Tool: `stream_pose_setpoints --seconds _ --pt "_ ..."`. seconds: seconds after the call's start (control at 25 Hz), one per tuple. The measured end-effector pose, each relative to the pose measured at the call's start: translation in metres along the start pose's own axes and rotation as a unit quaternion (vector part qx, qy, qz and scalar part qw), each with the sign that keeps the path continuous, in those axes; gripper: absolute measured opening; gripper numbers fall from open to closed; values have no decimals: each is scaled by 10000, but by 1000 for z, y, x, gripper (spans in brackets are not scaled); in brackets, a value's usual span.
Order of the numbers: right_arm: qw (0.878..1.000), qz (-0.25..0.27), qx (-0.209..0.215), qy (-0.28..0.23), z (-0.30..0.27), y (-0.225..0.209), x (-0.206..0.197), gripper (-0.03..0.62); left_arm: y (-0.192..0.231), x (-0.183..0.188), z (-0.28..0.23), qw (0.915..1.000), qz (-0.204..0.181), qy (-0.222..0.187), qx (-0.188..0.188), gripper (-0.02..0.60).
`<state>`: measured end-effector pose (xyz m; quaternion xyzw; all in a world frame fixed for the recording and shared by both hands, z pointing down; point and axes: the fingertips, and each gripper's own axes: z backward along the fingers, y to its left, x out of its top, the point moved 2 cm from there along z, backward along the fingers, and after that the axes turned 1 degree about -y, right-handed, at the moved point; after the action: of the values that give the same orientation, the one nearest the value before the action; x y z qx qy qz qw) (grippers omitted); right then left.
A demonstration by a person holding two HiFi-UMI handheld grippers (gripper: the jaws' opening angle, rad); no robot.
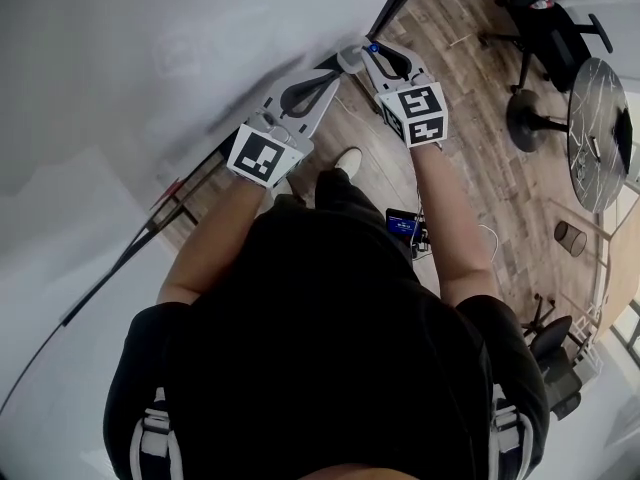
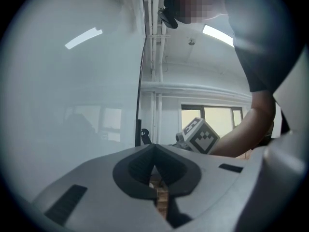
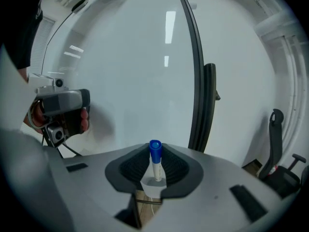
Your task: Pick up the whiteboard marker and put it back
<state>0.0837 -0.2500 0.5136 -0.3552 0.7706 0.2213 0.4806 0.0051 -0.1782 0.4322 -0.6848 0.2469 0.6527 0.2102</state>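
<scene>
marker (image 3: 155,159) is pinched in the right gripper (image 3: 154,169). its white barrel is clamped between the ribbed black pads, and its blue cap pokes out past the tips toward the board (image 3: 120,57). the board's dark frame (image 3: 194,81) runs just right of the cap in the right gripper view. whether the cap touches the board's white face cannot be told. in the head view the cap is a small blue spot at the gripper's tip, close to that frame.

left gripper (image 2: 154,150) is beside the right one, on the side nearer the board's face. its jaws are pressed together at the tips with nothing between them. its own view looks along the board, with the right gripper's marker cube (image 2: 200,136) just past its tips. both grippers are held out in front of the person, whose bare forearms reach toward the board from a black shirt (image 1: 320,348).

below the grippers, a pale shoe (image 1: 347,160) stands on the wood floor (image 1: 480,158) near the board's foot. a black chair (image 1: 545,18) and a round table (image 1: 598,138) stand on that floor well apart from the board.
</scene>
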Motion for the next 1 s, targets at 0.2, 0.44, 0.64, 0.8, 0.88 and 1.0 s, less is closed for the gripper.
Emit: stream_pose_setpoints --seconds 0.2,0.44,0.64,0.8,0.88,1.0 --pt "9998 65 54 182 -12 8 -14 72 3 -3 0 10000 4 44 41 3" --pt "9993 96 88 364 -21 10 -27 72 5 0 -1 10000 -11 32 59 3" --pt "9991 145 106 376 -28 11 -35 74 5 -6 -2 10000 -19 63 70 3" --pt "9990 164 168 383 -29 12 -33 77 4 -3 -3 9999 7 78 76 3" --pt "9988 113 224 424 -30 13 -34 82 4 -3 -2 9999 -11 86 79 3" --pt "9985 69 248 480 -30 16 -38 127 3 -1 0 9999 -17 84 73 3"
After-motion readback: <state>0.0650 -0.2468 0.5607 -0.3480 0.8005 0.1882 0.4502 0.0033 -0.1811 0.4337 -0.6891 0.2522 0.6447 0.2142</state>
